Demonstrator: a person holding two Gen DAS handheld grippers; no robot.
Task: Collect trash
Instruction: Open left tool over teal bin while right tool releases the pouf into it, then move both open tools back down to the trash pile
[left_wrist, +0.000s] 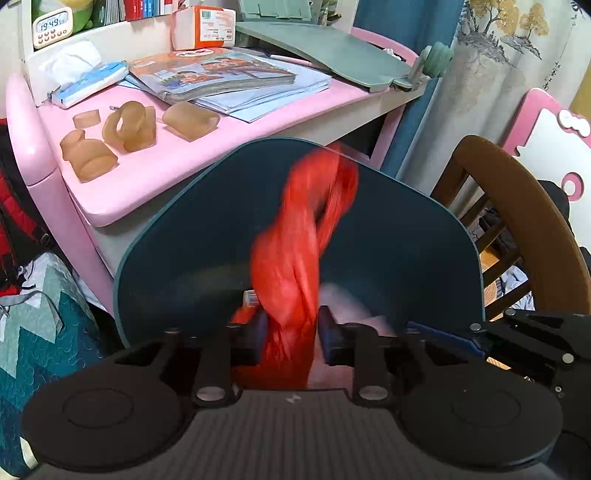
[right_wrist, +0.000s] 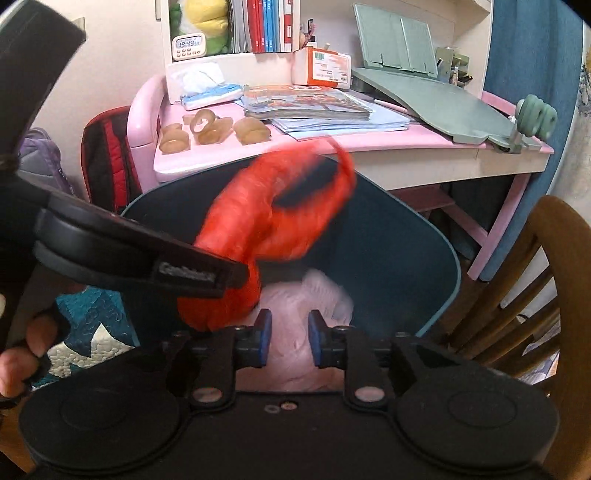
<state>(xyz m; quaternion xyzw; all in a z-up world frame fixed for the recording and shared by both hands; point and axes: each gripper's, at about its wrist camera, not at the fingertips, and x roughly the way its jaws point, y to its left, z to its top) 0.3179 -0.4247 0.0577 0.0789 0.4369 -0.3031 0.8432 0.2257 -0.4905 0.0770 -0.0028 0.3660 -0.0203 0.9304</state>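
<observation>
Red plastic bag (left_wrist: 295, 236), blurred, hanging over the open dark teal bin (left_wrist: 424, 236), its lower end between the parted pads of the left gripper (left_wrist: 291, 338); grip or mere contact impossible to tell. Pale pink trash (right_wrist: 291, 295) inside the bin. Right gripper (right_wrist: 290, 338) narrowly open, nothing pinched. Behind the bin, pink desk (left_wrist: 147, 173) with 4 amber pieces (left_wrist: 129, 127) near its front left corner.
</observation>
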